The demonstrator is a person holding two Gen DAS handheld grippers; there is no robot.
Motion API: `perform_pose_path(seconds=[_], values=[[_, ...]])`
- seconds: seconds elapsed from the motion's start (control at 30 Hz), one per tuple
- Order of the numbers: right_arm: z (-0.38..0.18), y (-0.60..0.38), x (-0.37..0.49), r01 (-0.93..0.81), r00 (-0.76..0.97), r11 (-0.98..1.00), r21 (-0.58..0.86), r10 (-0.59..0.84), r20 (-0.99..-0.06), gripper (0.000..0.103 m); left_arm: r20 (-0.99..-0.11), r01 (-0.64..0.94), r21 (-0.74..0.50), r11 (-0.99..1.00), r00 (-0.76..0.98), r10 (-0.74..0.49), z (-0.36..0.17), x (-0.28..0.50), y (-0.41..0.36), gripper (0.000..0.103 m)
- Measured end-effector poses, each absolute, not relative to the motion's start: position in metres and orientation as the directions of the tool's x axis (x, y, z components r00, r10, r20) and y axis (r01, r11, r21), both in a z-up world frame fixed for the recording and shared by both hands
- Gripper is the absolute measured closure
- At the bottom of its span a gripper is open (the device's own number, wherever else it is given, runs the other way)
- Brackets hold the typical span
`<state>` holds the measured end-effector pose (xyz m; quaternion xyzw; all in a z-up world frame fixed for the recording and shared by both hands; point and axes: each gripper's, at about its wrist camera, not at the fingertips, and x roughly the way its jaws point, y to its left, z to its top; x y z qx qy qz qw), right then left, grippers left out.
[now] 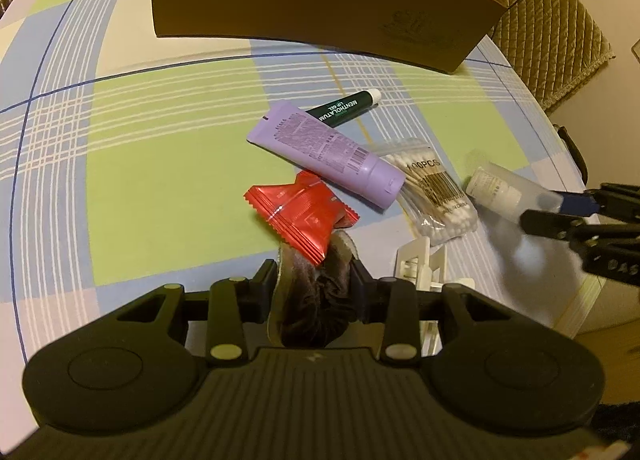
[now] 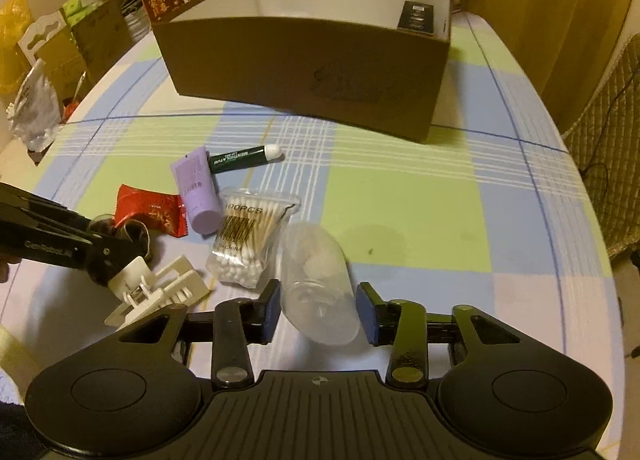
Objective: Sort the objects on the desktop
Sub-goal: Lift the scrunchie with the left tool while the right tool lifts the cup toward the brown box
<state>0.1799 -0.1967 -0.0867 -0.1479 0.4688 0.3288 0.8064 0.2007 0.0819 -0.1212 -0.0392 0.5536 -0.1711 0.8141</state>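
Observation:
My left gripper (image 1: 314, 284) is shut on a dark brown scrunchie (image 1: 316, 312), just above the tablecloth next to a red snack packet (image 1: 300, 215). It also shows in the right wrist view (image 2: 120, 246). My right gripper (image 2: 318, 306) is open, its pads on either side of a clear plastic bottle (image 2: 316, 280) lying on its side; there is a gap on the right side. The bottle also shows in the left wrist view (image 1: 500, 189). A purple tube (image 1: 324, 151), a green lip-gel stick (image 1: 344, 107) and a bag of cotton swabs (image 1: 436, 191) lie in between.
A brown cardboard box (image 2: 304, 67) with white compartments stands at the far side of the table; a dark item (image 2: 418, 17) sits in its right compartment. A white plastic clip (image 2: 160, 292) lies by the left gripper. A padded chair (image 1: 548, 35) stands at the right.

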Motion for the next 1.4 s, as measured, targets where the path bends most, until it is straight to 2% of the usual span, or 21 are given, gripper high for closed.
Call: perform_pose_path(seconds=[0.2,0.33,0.7,0.97,1.4], values=[[-0.089,-0.222,0.181,-0.639,0.286,0.76,0.118,0.376,-0.881,0.073,-0.887,0.233,-0.253,0.939,0.331,-0.322,-0.122,0.199,0.082,0.069],[-0.104,-0.23,0.181,-0.615,0.295,0.784,0.09,0.335,-0.895,0.073,-0.887,0.231,-0.255,0.939,0.331,-0.323,-0.122,0.198,0.082,0.069],[-0.121,-0.222,0.186,-0.631,0.303,0.773,0.069,0.328,-0.895,0.073,-0.889,0.244,-0.24,0.94,0.335,-0.314,-0.121,0.195,0.082,0.069],[-0.106,-0.227,0.187,-0.608,0.289,0.788,0.101,0.338,-0.896,0.073,-0.887,0.26,-0.234,0.937,0.338,-0.315,-0.117,0.19,0.089,0.078],[-0.068,-0.231,0.193,-0.591,0.326,0.787,0.175,0.432,-0.841,0.073,-0.874,0.271,-0.218,0.937,0.372,-0.311,-0.087,0.183,0.103,0.084]])
